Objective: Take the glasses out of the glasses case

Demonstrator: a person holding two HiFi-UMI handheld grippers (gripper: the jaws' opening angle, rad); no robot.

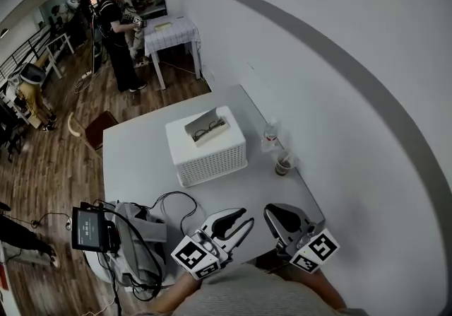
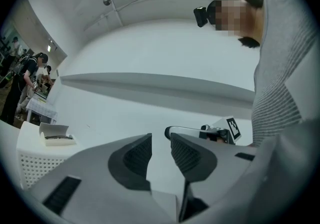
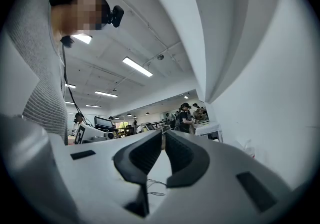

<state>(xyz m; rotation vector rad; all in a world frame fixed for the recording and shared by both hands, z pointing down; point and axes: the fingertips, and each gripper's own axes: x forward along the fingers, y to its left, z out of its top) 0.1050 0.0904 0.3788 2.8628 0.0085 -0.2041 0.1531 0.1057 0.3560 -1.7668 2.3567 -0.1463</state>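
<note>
A white table (image 1: 138, 159) stands against a white wall (image 1: 339, 39). In the middle of the table sits a white basket (image 1: 212, 159) with little holes in its sides. It looks like it is turned upside down.

On top of the basket lies the glasses case (image 1: 203, 119). The case is open. The glasses (image 1: 208, 131) are inside it. They have a dark frame.

The left gripper (image 1: 246, 217) is at the near edge of the table, well apart from the basket. Its jaws are a little way apart and there is nothing between them. In the left gripper view, the left gripper (image 2: 160, 138) points across the table, and the case (image 2: 56, 131) shows far off to the side on the basket (image 2: 30, 163).

The right gripper (image 1: 270, 214) is just beside the left one, also at the near edge. In the right gripper view, the jaws of the right gripper (image 3: 163, 135) are pressed together and hold nothing.

Near the wall, a small clear bottle (image 1: 270, 134) and a cup (image 1: 284, 164) stand on the table, to the side of the basket. At the near corner of the table there is a small screen (image 1: 88, 228) with black cables (image 1: 169, 201) around it.

Far back in the room, some people (image 1: 116, 32) stand by another small table (image 1: 173, 32).
</note>
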